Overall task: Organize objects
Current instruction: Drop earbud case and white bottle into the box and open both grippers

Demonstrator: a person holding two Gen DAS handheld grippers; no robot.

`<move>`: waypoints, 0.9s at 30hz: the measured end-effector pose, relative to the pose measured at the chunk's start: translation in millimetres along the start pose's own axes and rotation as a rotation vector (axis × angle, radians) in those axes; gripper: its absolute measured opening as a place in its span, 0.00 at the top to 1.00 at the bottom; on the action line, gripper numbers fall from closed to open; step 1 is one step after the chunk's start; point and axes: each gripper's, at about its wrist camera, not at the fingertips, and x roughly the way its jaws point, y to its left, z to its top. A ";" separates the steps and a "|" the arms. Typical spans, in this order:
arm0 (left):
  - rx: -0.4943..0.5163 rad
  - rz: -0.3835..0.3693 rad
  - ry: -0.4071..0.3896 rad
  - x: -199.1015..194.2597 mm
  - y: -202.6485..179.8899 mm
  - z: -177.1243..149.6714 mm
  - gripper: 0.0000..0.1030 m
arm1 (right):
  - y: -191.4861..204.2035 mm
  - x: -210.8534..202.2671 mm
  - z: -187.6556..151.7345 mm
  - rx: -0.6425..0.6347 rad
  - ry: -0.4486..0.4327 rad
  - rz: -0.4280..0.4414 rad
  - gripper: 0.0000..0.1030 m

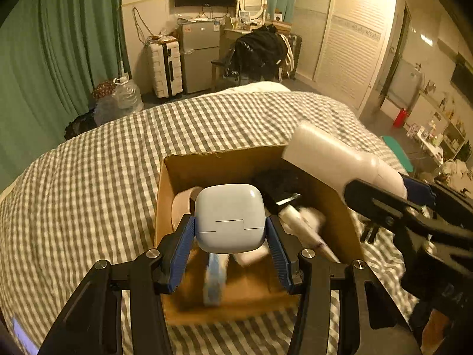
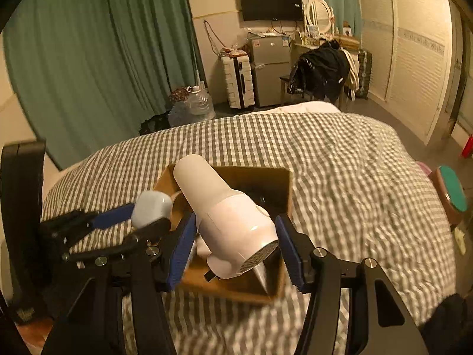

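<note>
Between the jaws, left wrist view: 1 pale blue case, rounded and square, with a stepped lid seam, is pinched at its 2 flanks by the blue pads of the left gripper. It is held above the cardboard box, which sits on the checked bedspread directly ahead of and below the jaws. Beneath the case, inside the box, a tape roll, 1 white tube, a dark item and a blurred blue-white item are seen. To the right of the jaws, the white hair dryer is carried over the box's right wall by the right gripper.

Between the jaws, right wrist view: the hair dryer is clamped across its body by the right gripper, barrel pointing forward and up, rear grille toward the camera. The box lies below and ahead. To the left of the jaws, the case is seen in the left gripper.

Handling, judged: the case is taken to be light, rigid and smooth; a hold on the flat flanks below the seam is advised, since the curved corners could slip. The dryer is judged heavier, hard-shelled and glossy, front-weighted at this hold; a grasp nearer the thick body, as shown, is preferred.
</note>
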 end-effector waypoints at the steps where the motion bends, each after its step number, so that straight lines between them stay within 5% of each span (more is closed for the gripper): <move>1: 0.001 0.001 0.005 6.5 2.5 2.6 0.51 | -0.7 10.5 4.0 0.002 0.008 -0.001 0.47; 12: -0.021 -0.003 0.064 68.2 12.1 -3.0 0.49 | -20.5 102.4 1.6 0.086 0.103 0.039 0.46; 14: -0.018 0.014 0.064 67.7 9.3 -4.6 0.47 | -24.4 100.6 1.4 0.087 0.090 0.046 0.39; 18: -0.023 0.060 0.041 53.5 3.4 -3.0 0.20 | -28.1 84.6 5.4 0.083 0.047 0.045 0.31; 27: -0.043 0.108 -0.074 -24.8 -7.0 13.2 0.10 | -29.1 2.9 22.7 0.080 -0.074 0.013 0.18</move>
